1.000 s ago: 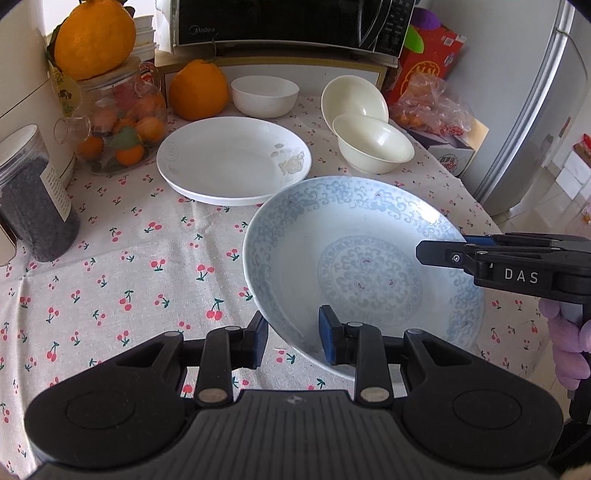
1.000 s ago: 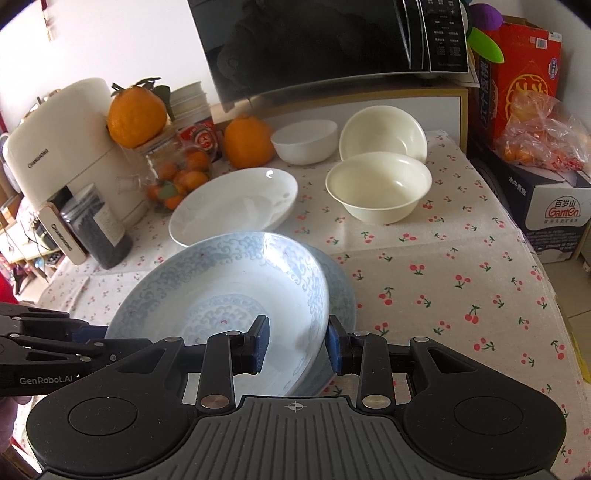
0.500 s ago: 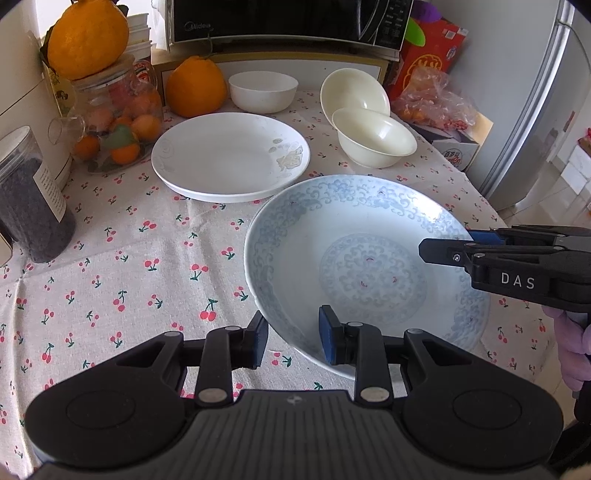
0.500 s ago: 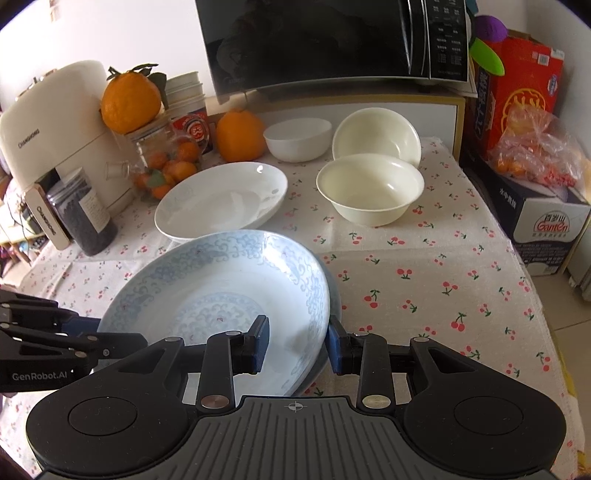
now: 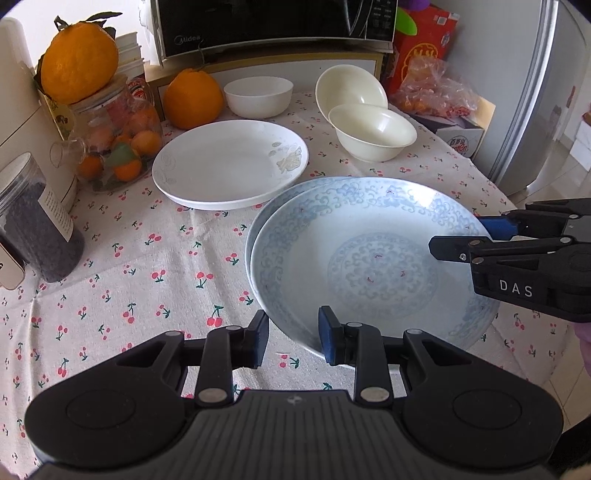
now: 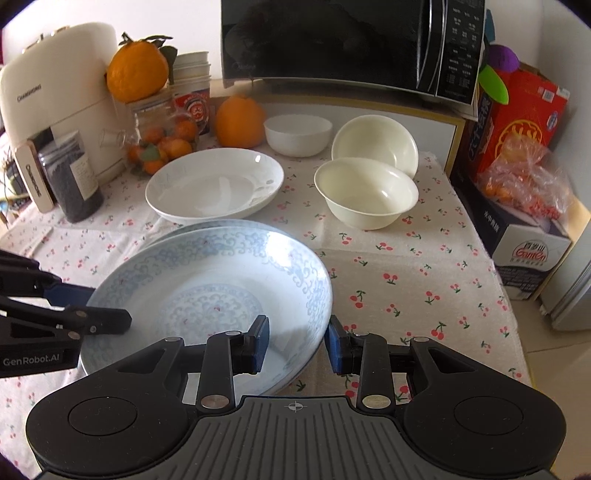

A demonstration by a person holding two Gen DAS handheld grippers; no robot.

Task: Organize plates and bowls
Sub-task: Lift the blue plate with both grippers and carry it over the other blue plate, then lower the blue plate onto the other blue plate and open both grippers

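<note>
Blue-patterned plate point(image 5: 369, 258): lower centre of both views, lying on a second blue plate point(image 5: 258, 221) whose rim shows at its upper left.
Left gripper point(image 5: 293, 338): jaws straddle the top plate's near rim; whether the pads press it, I cannot tell.
Right gripper point(image 6: 297, 345): jaws straddle the opposite rim; grip also unclear.
White plate point(image 5: 229, 166): above the blue plates, on the cherry tablecloth point(image 5: 129, 266).
Cream bowls point(image 6: 365, 192): two at upper right, one leaning on the other.
White bowl point(image 6: 297, 134): beside the orange point(image 6: 238, 122), below the microwave point(image 6: 351, 44).

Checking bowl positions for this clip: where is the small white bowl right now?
In both wrist views the small white bowl sits at the table's back, below the microwave, between the large orange and the two cream bowls.
</note>
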